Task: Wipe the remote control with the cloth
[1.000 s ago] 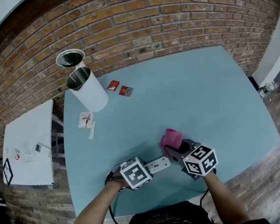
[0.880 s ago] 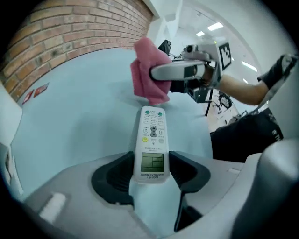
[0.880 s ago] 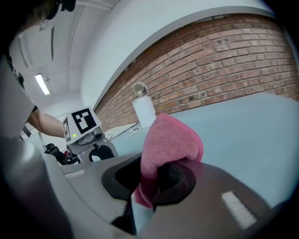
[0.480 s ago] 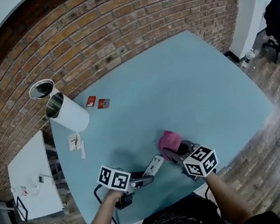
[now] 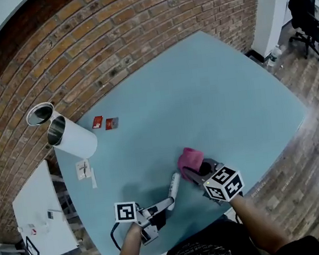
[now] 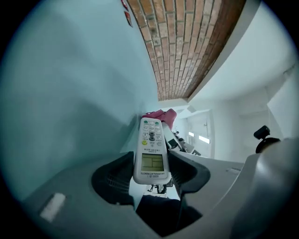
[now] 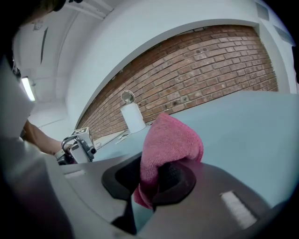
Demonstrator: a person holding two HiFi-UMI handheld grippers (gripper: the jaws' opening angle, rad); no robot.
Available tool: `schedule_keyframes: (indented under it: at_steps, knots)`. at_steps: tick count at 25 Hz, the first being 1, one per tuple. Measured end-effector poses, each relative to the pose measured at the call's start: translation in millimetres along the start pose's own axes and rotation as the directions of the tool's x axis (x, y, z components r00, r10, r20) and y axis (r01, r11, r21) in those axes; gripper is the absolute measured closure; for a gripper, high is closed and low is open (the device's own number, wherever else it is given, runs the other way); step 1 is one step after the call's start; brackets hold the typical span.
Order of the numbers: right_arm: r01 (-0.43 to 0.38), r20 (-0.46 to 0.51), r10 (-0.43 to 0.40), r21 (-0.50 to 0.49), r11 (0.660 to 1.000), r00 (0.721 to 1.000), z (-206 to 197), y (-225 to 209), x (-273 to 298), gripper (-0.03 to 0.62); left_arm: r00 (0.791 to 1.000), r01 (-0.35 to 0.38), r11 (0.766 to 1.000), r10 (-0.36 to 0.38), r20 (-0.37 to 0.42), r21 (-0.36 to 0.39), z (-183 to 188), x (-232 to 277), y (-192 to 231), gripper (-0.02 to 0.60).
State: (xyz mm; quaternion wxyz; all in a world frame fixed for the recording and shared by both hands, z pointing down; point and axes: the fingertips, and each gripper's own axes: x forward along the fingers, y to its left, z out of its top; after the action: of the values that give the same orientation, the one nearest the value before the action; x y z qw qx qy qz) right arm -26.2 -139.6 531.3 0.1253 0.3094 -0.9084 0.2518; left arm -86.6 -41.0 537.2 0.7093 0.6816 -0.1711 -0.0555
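Fingers (image 6: 189,172) of our left gripper (image 6: 152,170) are gripping the remote control (image 6: 150,151) by its near, display end. This is leaving the button end free and sticking out toward the far side, where a wipe can reach it. In the head view we are holding the remote clear of the blue counter (image 5: 218,89), near its near edge, probably so the cloth can pass around it without dragging on the surface.

Our right gripper (image 7: 152,179) is pinching the pink cloth (image 7: 170,140) low in its closed fingers, so a loose bunch is standing up past the tips as a soft pad. That bunch is sitting just to the right of the remote's far end. We cannot tell whether the two are touching.

We are judging that the wipe is about to begin or is just under way, with one gripper steadying and the other rubbing. A white canister (image 5: 72,141) is lying well apart at the far left, out of the way.
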Motion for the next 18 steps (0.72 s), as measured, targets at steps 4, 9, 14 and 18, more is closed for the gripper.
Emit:
schedule_keyframes:
  at_steps: [4, 9, 14, 18]
  knots:
    - [-0.005, 0.006, 0.005, -0.01, 1.0, 1.0, 1.8, 3.8, 7.5, 0.531, 0.993, 0.092, 0.992, -0.085, 0.08, -0.086, 3.9, -1.3, -4.7, 0.347]
    - [-0.049, 0.024, 0.051, -0.075, 0.996, 0.998, 10.8, 23.8, 19.4, 0.531, 0.968, 0.217, 0.963, -0.192, 0.163, -0.157, 8.3, -2.1, -11.9, 0.347]
    - [-0.091, 0.0, 0.093, -0.209, 0.974, 0.996, 13.5, 41.4, 26.2, 0.531, 0.96, 0.252, 0.952, -0.223, 0.171, -0.174, 6.1, 0.2, -13.1, 0.347]
    - [-0.134, -0.031, 0.13, -0.284, 0.95, 0.991, 11.5, 56.1, 27.9, 0.531, 0.96, 0.253, 0.951, -0.223, 0.17, -0.177, 4.8, -2.5, -11.7, 0.347]
